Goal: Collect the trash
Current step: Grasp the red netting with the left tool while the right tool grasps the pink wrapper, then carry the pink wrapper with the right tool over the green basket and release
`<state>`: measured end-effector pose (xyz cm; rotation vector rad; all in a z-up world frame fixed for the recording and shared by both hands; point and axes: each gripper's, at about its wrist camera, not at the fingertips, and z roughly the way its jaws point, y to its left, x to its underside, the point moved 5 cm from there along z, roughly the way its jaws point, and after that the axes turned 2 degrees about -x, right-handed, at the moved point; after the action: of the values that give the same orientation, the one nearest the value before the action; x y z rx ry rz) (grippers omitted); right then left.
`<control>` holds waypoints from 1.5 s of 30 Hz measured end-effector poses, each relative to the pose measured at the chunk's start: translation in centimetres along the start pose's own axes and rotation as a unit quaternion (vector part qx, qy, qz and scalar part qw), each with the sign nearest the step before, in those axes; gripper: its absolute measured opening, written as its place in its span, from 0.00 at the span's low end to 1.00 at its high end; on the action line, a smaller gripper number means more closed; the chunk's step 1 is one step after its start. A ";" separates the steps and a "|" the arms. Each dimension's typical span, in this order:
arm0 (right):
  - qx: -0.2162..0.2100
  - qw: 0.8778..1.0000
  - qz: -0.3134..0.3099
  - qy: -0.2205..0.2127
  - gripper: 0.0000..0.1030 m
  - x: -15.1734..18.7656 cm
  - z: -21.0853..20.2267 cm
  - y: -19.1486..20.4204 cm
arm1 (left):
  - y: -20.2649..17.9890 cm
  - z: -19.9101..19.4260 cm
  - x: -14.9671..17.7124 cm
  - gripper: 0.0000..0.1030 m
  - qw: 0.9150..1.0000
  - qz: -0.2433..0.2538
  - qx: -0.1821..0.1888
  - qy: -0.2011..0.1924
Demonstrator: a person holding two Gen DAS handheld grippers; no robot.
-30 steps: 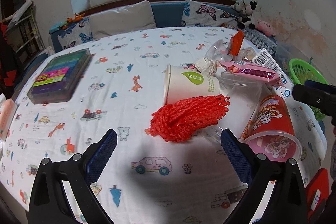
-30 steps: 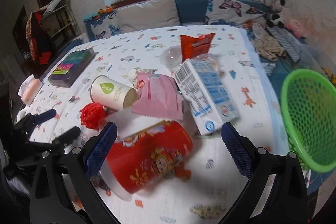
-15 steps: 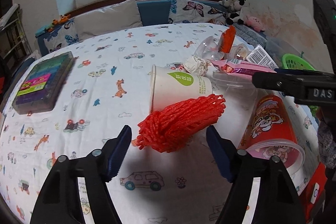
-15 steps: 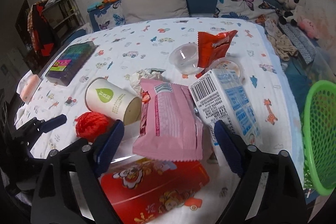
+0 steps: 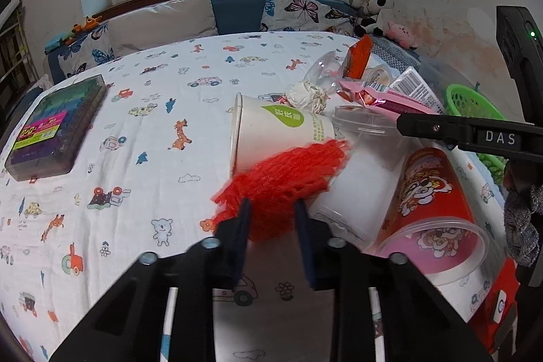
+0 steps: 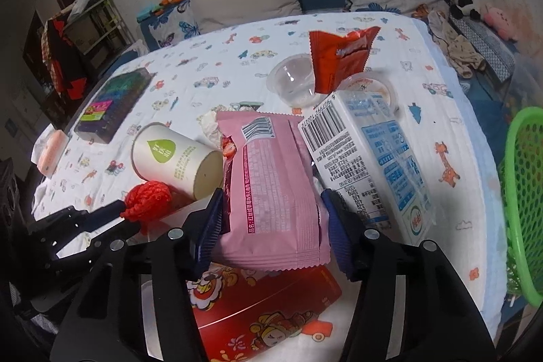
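My left gripper [image 5: 271, 216] was closing on the red foam net [image 5: 288, 182]; my right gripper [image 6: 271, 209] was closing around the pink snack bag [image 6: 275, 192].

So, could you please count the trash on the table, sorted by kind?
Cups: 5 (white cup, red cup, tall clear cup, small clear cup, lidded cup)
Snack wrappers: 2 (pink wrapper, orange wrapper)
Milk carton: 1
Red net: 1
Crumpled paper: 1
Total: 10

Two close wrist views angled down, sharing white paper cup [image 5: 271, 131] [image 6: 173, 158]
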<state>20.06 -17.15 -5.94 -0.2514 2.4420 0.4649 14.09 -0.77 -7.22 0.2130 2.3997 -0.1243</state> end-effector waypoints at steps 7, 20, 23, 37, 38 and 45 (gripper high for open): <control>-0.035 0.999 0.003 -0.020 0.56 -0.7 -1.9 1.5 | 0.1 -1.5 0.1 0.06 1.000 -0.005 0.007 -0.010; -0.067 0.994 -0.006 -0.085 0.56 -2.2 -7.3 3.5 | 0.5 -5.4 -1.0 0.03 0.999 0.009 0.006 -0.048; -0.058 0.993 -0.001 -0.099 0.56 -2.3 -8.7 2.4 | 0.4 -4.8 -0.6 0.08 0.999 0.017 0.009 -0.039; 0.011 0.991 0.049 -0.128 0.57 -1.0 -12.0 -4.1 | -1.5 -1.4 -1.1 0.39 0.997 0.064 0.037 -0.022; 0.017 0.990 0.052 -0.128 0.56 -0.8 -12.2 -4.6 | -1.6 -1.1 -1.1 0.34 0.997 0.067 0.039 -0.019; 0.065 0.987 0.080 -0.126 0.56 0.8 -12.9 -8.7 | -1.4 -1.5 -1.3 0.08 0.996 0.061 0.056 -0.027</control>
<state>14.79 -30.19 0.73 0.0577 2.2399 0.3796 13.80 -2.11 -5.25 0.4017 2.3224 -0.2065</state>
